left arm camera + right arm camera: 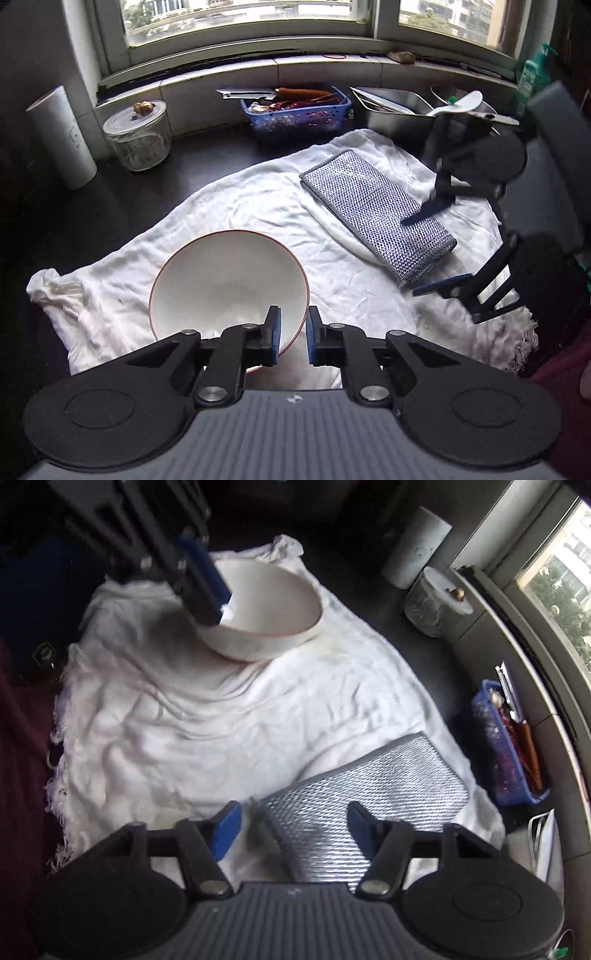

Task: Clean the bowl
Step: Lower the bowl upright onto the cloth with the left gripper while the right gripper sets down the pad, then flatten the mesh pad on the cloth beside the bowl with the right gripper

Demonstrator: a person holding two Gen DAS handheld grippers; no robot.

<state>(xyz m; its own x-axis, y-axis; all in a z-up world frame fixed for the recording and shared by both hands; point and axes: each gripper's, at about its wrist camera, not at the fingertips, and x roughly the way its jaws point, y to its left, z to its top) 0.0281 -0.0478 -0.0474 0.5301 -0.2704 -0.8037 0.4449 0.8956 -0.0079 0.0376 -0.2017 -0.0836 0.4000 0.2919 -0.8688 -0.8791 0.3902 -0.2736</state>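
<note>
A white bowl (221,280) with a thin brown rim sits tilted on a white towel (258,195). My left gripper (293,325) is shut on the bowl's near rim, one pad inside the wall and one outside. In the right wrist view the bowl (273,602) leans up under that left gripper (212,590). A folded silvery mesh scrubbing cloth (373,206) lies on the towel to the right. My right gripper (432,251) stands open astride its near end. Seen from the right wrist, the mesh cloth (369,786) lies between the right gripper's (294,818) blue pads, and the left pad stands clear of it.
Along the back wall under the window stand a paper roll (61,136), a lidded glass jar (138,136), a blue basket (295,110) of utensils and a steel tray (391,107) with a white spoon (461,103). Dark countertop surrounds the towel.
</note>
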